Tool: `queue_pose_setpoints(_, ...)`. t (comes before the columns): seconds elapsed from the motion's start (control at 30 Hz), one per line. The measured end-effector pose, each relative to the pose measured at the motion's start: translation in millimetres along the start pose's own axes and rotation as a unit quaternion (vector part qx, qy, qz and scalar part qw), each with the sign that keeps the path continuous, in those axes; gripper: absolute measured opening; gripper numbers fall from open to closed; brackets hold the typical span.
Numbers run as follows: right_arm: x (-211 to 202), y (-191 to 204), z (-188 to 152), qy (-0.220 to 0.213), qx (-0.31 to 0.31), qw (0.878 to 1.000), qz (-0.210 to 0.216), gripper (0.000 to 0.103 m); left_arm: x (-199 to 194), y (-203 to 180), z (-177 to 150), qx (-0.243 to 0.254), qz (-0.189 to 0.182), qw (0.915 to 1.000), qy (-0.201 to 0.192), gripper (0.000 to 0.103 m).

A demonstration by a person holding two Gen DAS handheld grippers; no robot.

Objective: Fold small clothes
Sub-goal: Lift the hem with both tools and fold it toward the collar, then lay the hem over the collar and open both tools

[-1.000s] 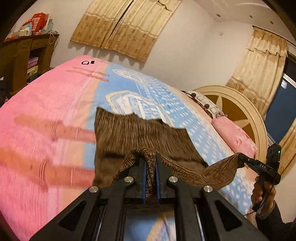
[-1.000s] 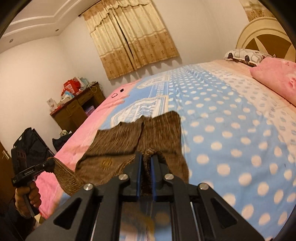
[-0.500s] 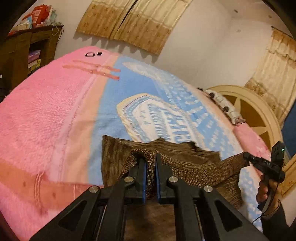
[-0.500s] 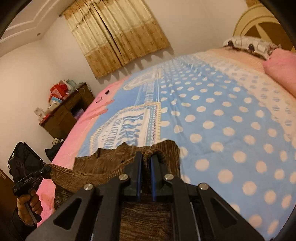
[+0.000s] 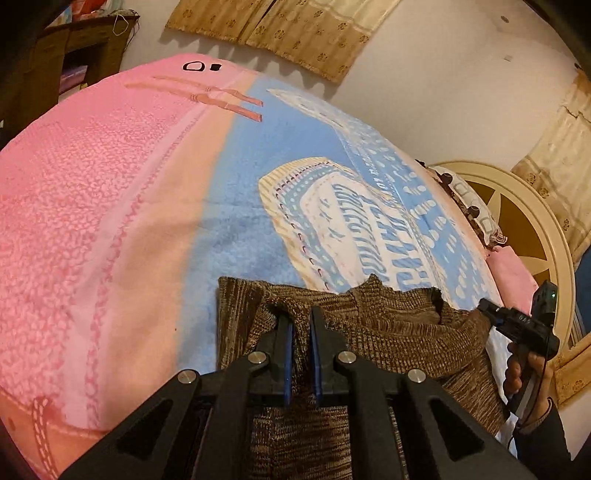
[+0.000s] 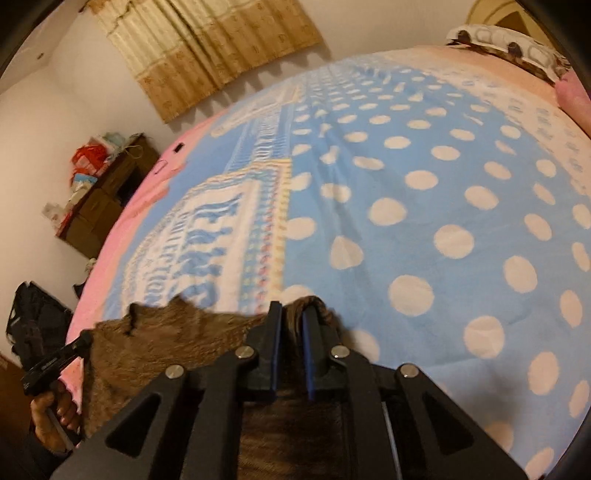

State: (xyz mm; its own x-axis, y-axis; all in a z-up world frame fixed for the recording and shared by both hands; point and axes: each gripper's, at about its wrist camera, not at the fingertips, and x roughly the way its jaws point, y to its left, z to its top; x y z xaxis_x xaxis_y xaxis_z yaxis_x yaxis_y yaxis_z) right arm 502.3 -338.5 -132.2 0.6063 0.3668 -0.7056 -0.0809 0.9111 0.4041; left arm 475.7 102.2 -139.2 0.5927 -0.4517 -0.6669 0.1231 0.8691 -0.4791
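Looking down the left wrist view, the left gripper (image 5: 299, 314) sat at the bottom centre of the frame with its 2 blue-padded jaws nearly together, pinching a bunched edge of the brown knit garment (image 5: 388, 325). That garment lay spread across the lower middle of the picture, flat on the bed's blanket (image 5: 240, 184), which was pink on the left side and light blue with a white lettered patch toward the centre. At the right edge a hand (image 5: 521, 369) in a dark sleeve gripped the handle of the other tool, whose tip met the garment's far corner. Behind it were a round cream headboard (image 5: 517, 221) and a pink pillow (image 5: 513, 273), with a tan curtain (image 5: 295, 29) along the top.

In the right wrist view, the right gripper (image 6: 291, 308) was at the bottom centre too, over the blue polka-dot part of the blanket. Its jaws had just been opening and stood a little apart, with brown fabric between the pads, though it didn't look squeezed anymore. It's a blurry frame, so I couldn't swear to that. A wooden dresser (image 6: 99, 206) stood at the left, against the wall.
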Motion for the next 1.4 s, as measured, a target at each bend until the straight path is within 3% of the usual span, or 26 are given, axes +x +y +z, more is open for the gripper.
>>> queue_pose_setpoints(0.07,-1,-8,5,-0.011,0.016,1.000,-0.001,0.041,-4,0,3,-0.004,-0.005,1.0000,0.002,0.010)
queue_pose_setpoints(0.1,-4,-11,7,-0.019,0.022,1.000,-0.007,0.065,-6,1,4,-0.005,-0.007,1.0000,0.002,0.011)
queue_pose_setpoints(0.13,-10,-14,8,-0.032,0.029,0.999,-0.011,0.071,-11,0,4,-0.004,-0.008,1.0000,-0.001,0.013)
queue_pose_setpoints(0.2,-19,-15,10,-0.042,0.029,0.999,-0.014,0.071,-17,-3,4,0.003,-0.012,0.9999,-0.011,0.027)
queue_pose_setpoints(0.27,-31,-8,7,-0.051,0.008,0.998,-0.027,0.071,-27,-4,1,0.004,0.002,0.9995,-0.032,0.077)
queue_pose_setpoints(0.33,-42,3,1,-0.051,-0.015,0.998,-0.025,0.071,-37,3,-1,-0.015,0.011,0.9983,-0.055,0.087)
queue_pose_setpoints(0.47,-49,40,-20,-0.020,-0.060,0.997,0.035,0.071,-40,17,-1,-0.054,0.013,0.9973,-0.048,0.087)
queue_pose_setpoints(0.6,-35,79,-48,0.061,-0.121,0.987,0.092,0.071,-39,3,-13,-0.021,0.029,0.9986,-0.040,0.087)
queue_pose_setpoints(0.7,-15,101,-62,0.111,-0.163,0.977,0.080,0.071,-31,-9,-23,0.007,0.041,0.9986,-0.031,0.087)
queue_pose_setpoints(0.77,3,109,-55,0.121,-0.177,0.976,0.050,0.071,-27,-16,-27,0.021,0.048,0.9984,-0.023,0.087)
queue_pose_setpoints(0.83,10,108,-33,0.099,-0.156,0.982,0.028,0.070,-27,-27,-33,0.046,0.048,0.9975,-0.023,0.087)
queue_pose_setpoints(0.93,-7,101,-1,0.019,-0.122,0.992,0.027,0.074,-25,-48,-40,0.099,0.067,0.9924,-0.027,0.087)
queue_pose_setpoints(1.0,-14,98,6,0.002,-0.105,0.994,0.034,0.077,-20,-62,-44,0.142,0.087,0.9858,-0.022,0.087)
queue_pose_setpoints(1.13,-21,102,-11,-0.005,-0.136,0.991,0.017,0.078,-11,-78,-48,0.185,0.115,0.9758,-0.022,0.087)
queue_pose_setpoints(1.23,-21,100,-24,-0.010,-0.143,0.990,0.010,0.078,2,-82,-51,0.203,0.124,0.9714,0.000,0.088)
queue_pose_setpoints(1.33,-21,95,-32,0.026,-0.142,0.989,0.034,0.079,12,-80,-52,0.215,0.149,0.9651,0.011,0.088)
queue_pose_setpoints(1.4,-17,95,-39,0.055,-0.153,0.986,0.025,0.079,20,-75,-50,0.216,0.158,0.9633,0.021,0.088)
